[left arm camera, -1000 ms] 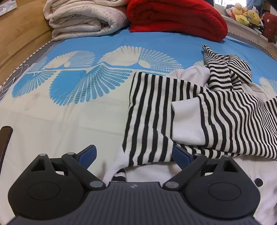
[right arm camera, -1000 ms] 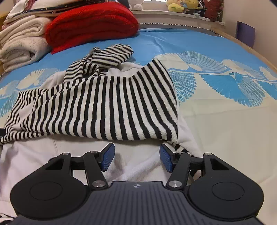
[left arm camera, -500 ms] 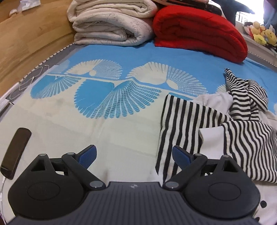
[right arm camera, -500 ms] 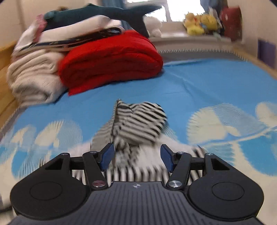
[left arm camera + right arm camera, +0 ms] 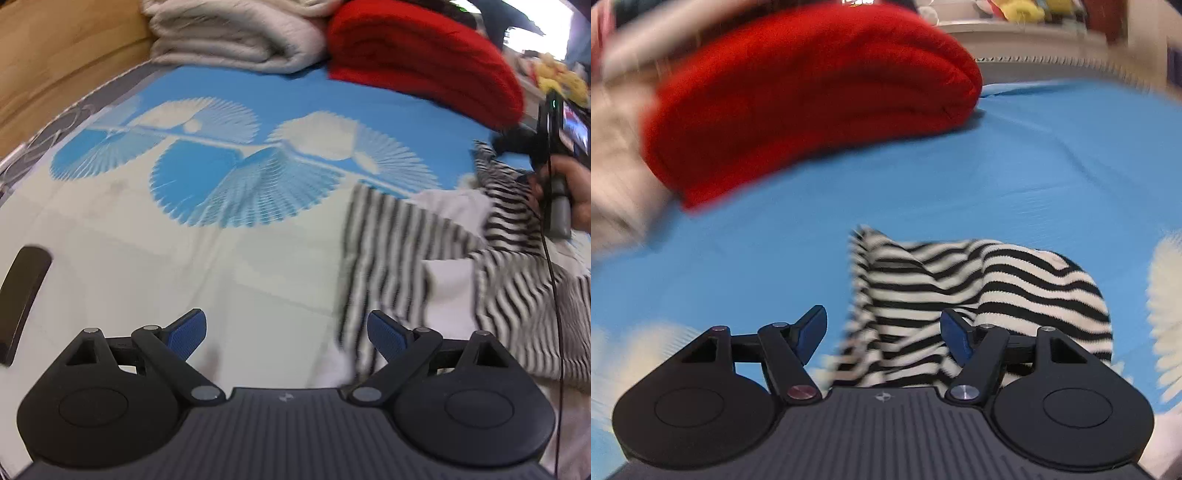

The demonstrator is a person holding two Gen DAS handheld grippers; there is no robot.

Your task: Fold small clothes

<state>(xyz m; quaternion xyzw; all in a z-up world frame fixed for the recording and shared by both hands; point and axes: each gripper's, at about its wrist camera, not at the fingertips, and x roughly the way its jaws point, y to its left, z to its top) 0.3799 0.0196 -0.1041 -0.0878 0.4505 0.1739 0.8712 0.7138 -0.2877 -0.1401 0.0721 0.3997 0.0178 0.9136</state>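
Note:
A black-and-white striped garment with white parts (image 5: 413, 251) lies crumpled on the blue and cream bedsheet (image 5: 229, 236), right of centre in the left wrist view. My left gripper (image 5: 286, 334) is open and empty, over bare sheet just left of the garment's edge. In the right wrist view a bunched striped part (image 5: 960, 291) lies straight ahead, and my right gripper (image 5: 884, 334) is open with that fabric between and beyond its fingers. The right hand and gripper body (image 5: 557, 177) show at the far right of the left wrist view, above the garment's far end.
A folded red blanket (image 5: 805, 96) and folded cream blankets (image 5: 236, 33) are stacked at the head of the bed. A dark phone (image 5: 22, 295) lies on the sheet at the left. A wooden bed frame (image 5: 55, 48) runs along the left. Plush toys (image 5: 1023, 11) sit on the sill.
My right gripper has moved forward and down toward the bunched striped part, which now fills its gap. My left gripper has shifted slightly left and back; the right hand has come into its view.

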